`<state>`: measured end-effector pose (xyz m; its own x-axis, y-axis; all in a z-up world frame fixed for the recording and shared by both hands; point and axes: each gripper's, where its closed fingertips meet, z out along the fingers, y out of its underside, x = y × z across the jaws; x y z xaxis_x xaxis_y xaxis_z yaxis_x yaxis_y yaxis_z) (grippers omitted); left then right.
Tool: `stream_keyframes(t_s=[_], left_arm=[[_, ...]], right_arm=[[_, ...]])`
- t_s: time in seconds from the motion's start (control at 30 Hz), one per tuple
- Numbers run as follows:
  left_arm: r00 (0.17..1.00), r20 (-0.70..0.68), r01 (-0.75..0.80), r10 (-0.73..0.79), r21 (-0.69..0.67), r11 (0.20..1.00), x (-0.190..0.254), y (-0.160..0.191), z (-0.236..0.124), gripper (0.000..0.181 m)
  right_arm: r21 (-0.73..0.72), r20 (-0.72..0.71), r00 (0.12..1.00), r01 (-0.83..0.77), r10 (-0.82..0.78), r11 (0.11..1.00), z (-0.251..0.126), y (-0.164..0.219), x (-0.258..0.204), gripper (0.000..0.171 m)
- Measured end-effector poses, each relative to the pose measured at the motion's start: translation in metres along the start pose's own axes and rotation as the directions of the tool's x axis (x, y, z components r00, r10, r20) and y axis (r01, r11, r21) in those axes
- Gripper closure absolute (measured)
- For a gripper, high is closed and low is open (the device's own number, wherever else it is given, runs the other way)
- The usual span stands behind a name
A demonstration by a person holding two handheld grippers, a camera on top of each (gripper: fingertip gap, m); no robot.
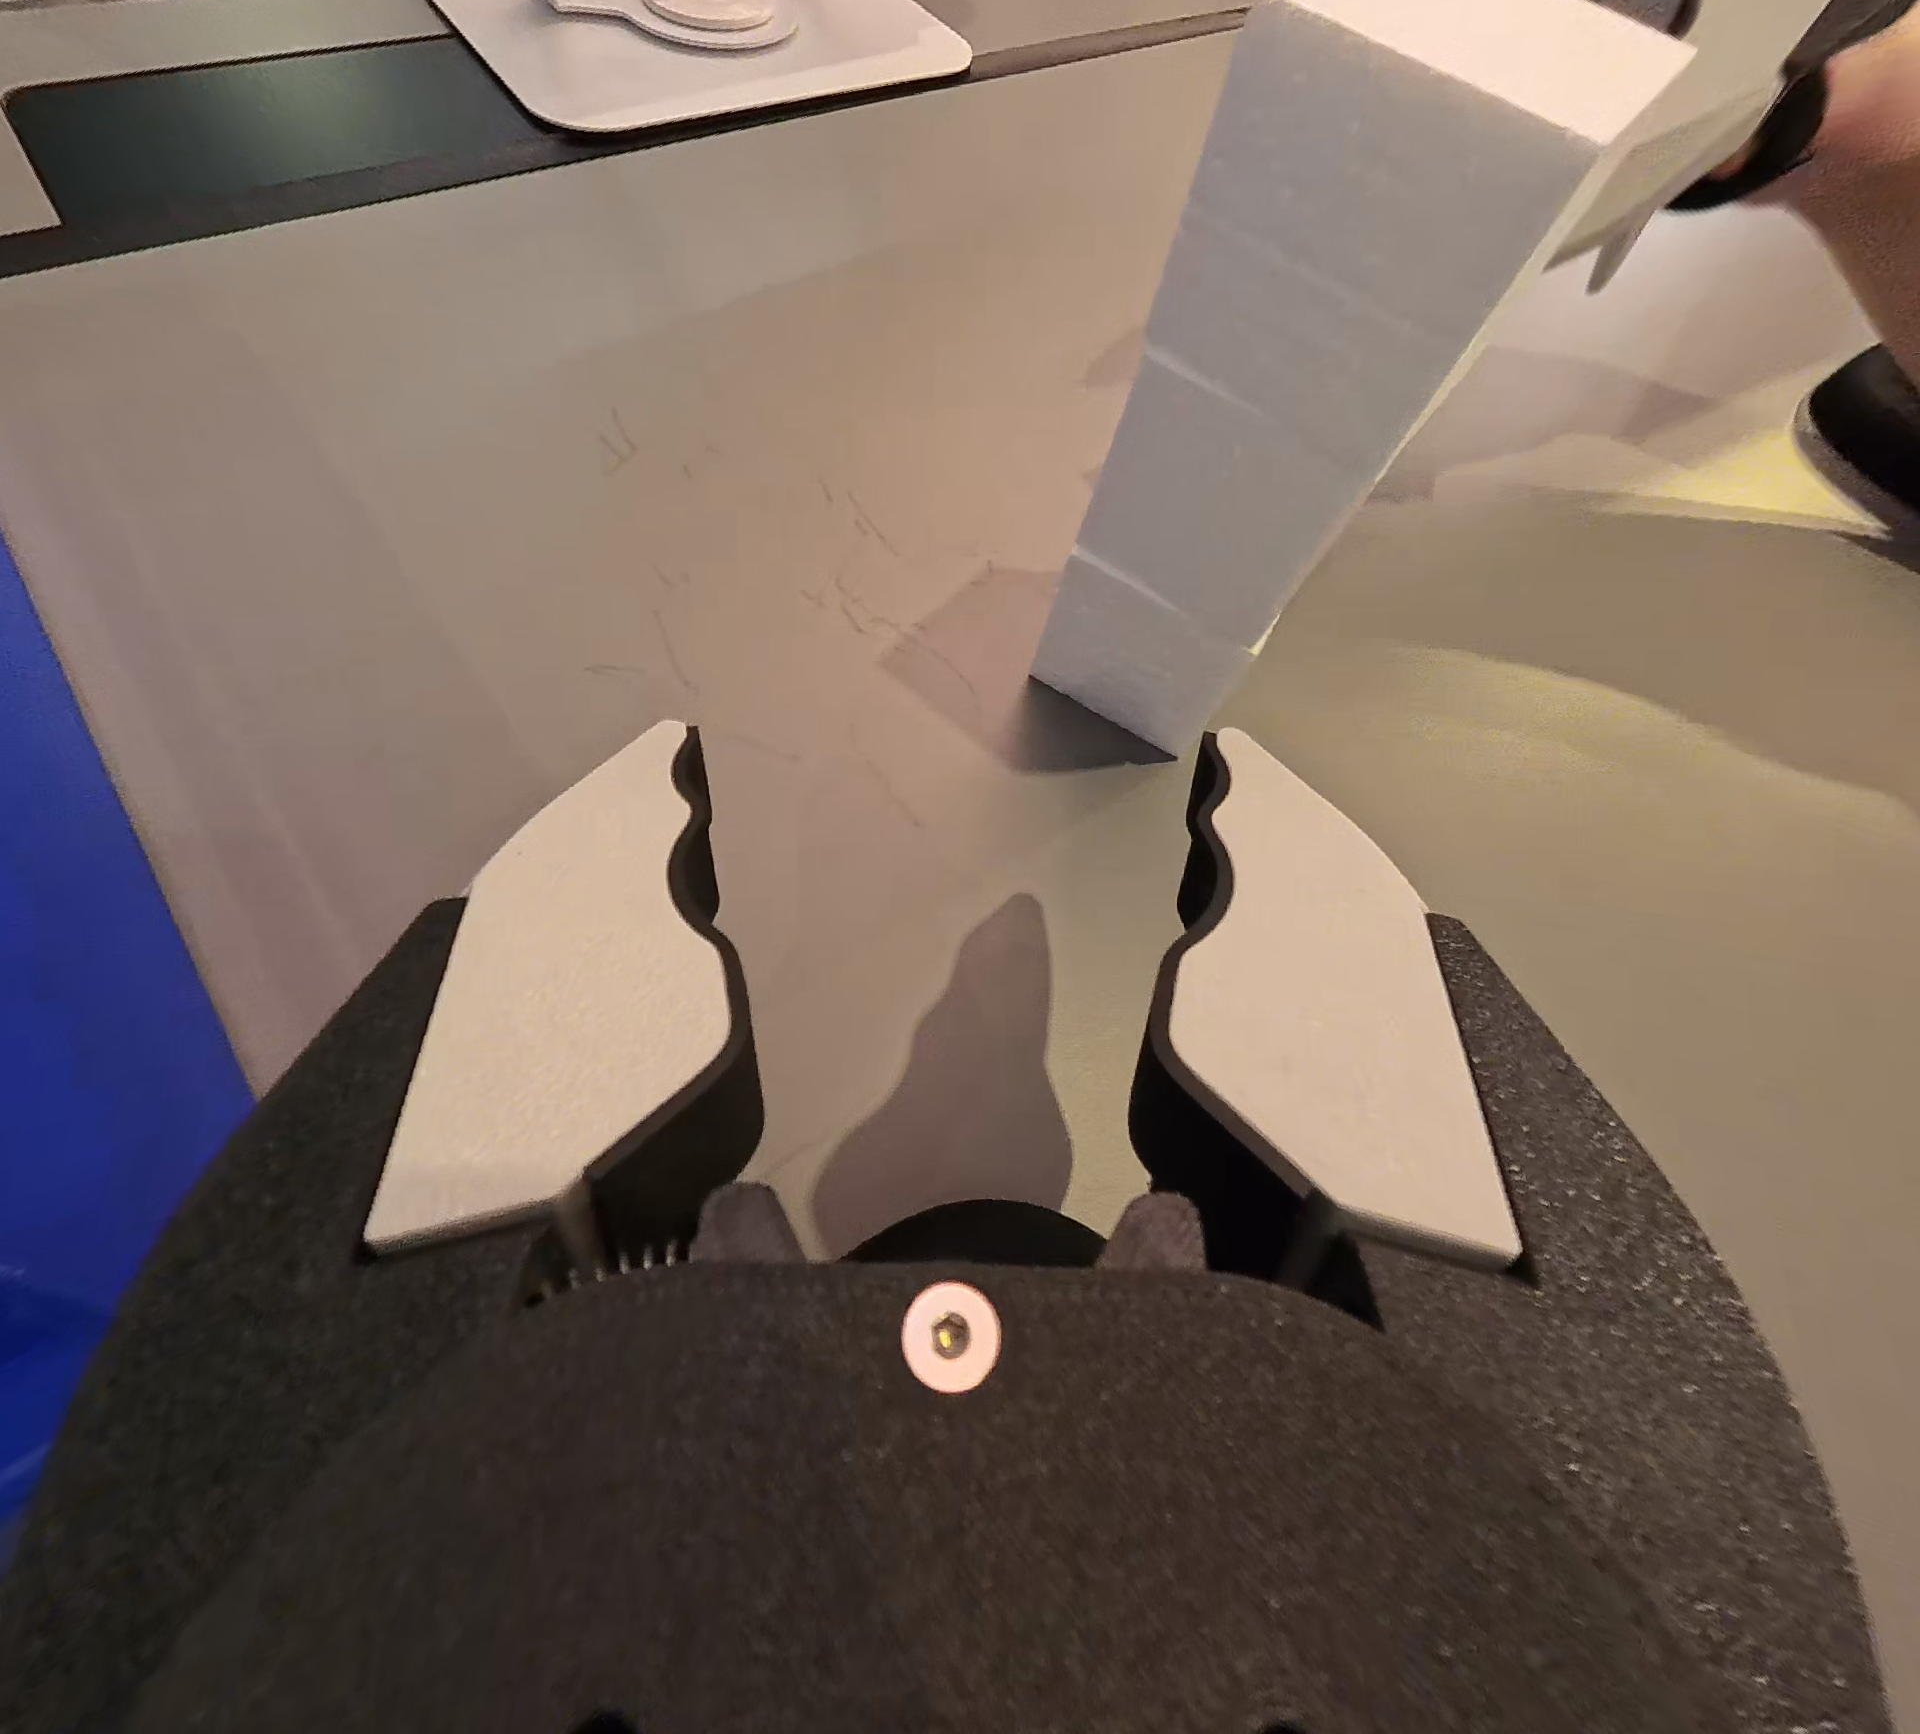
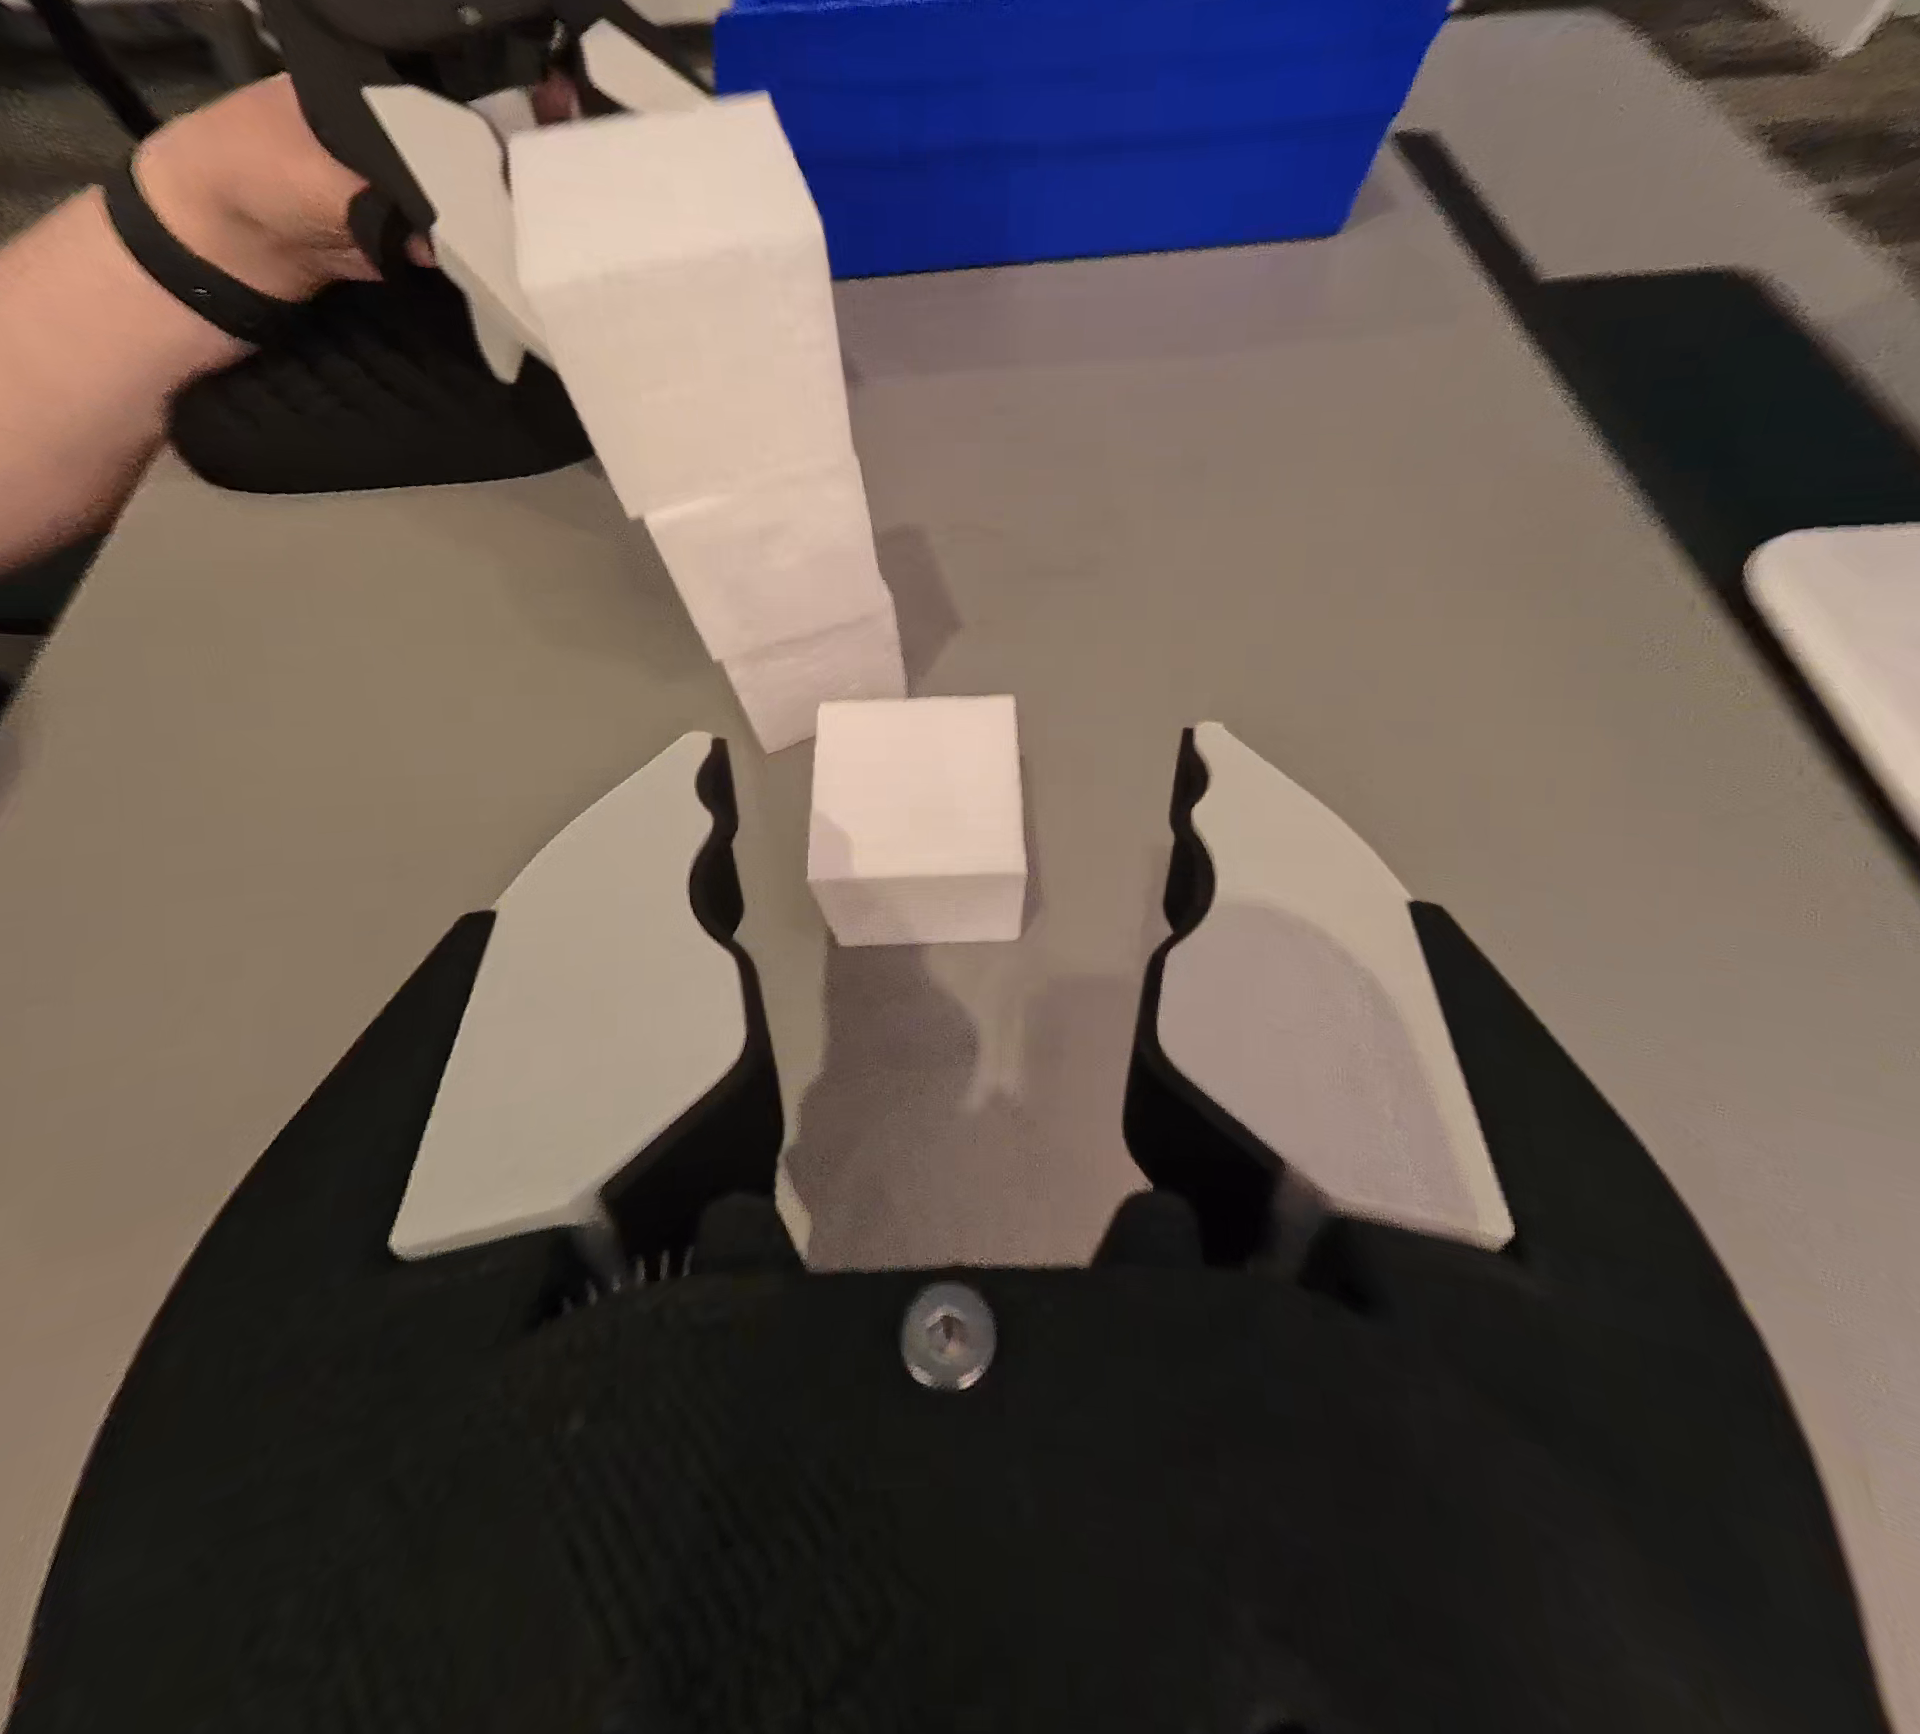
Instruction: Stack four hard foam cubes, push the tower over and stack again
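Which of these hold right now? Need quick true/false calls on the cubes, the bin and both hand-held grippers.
1. The left hand-held gripper and right hand-held gripper are both open. True.
2. The tower stands inside the blue bin. False: it stands on the grey table, in front of the bin.
3. A loose white cube lies between the right hand-held gripper's fingers. True.
4. The right hand-held gripper is clamped on that cube. False: gaps show on both sides.

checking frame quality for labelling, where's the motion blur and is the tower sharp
Left wrist view: foam tower fairly sharp, table streaked at right. Right wrist view: the tower's upper cubes and the blue bin smeared, the lone cube nearly sharp.
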<state>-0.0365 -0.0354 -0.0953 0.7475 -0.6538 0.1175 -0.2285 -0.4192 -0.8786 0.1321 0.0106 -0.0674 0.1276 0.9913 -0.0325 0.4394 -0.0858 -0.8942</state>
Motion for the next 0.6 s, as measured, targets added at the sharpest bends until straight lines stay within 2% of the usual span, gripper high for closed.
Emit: stream_keyframes(t_s=[0.07, 0.27, 0.37, 0.5, 0.6], left_arm=[[1.000, 0.000, 0.004, -0.004, 0.000, 1.000, -0.001, 0.001, -0.001, 0.093], [1.000, -0.005, 0.021, -0.021, 0.006, 1.000, -0.002, 0.002, -0.002, 0.093], [1.000, -0.001, 0.011, -0.011, 0.001, 1.000, -0.002, 0.002, -0.001, 0.093], [1.000, -0.001, 0.013, -0.013, -0.006, 1.000, -0.002, 0.004, -0.001, 0.093], [1.000, -0.002, 0.021, -0.021, -0.002, 1.000, -0.003, 0.004, -0.001, 0.093]], right_arm=[[0.004, 0.044, 0.999, -0.032, 0.032, 0.999, 0.008, 0.012, -0.003, 0.088], [-0.160, 0.056, 0.998, 0.008, 0.001, 0.987, 0.026, 0.045, -0.006, 0.090], [-0.206, 0.067, 0.998, 0.029, -0.016, 0.978, 0.032, 0.054, -0.009, 0.096], [-0.213, 0.087, 0.996, 0.039, -0.021, 0.976, 0.032, 0.056, -0.011, 0.112], [-0.223, 0.088, 0.995, 0.059, -0.040, 0.973, 0.029, 0.056, -0.009, 0.113]])
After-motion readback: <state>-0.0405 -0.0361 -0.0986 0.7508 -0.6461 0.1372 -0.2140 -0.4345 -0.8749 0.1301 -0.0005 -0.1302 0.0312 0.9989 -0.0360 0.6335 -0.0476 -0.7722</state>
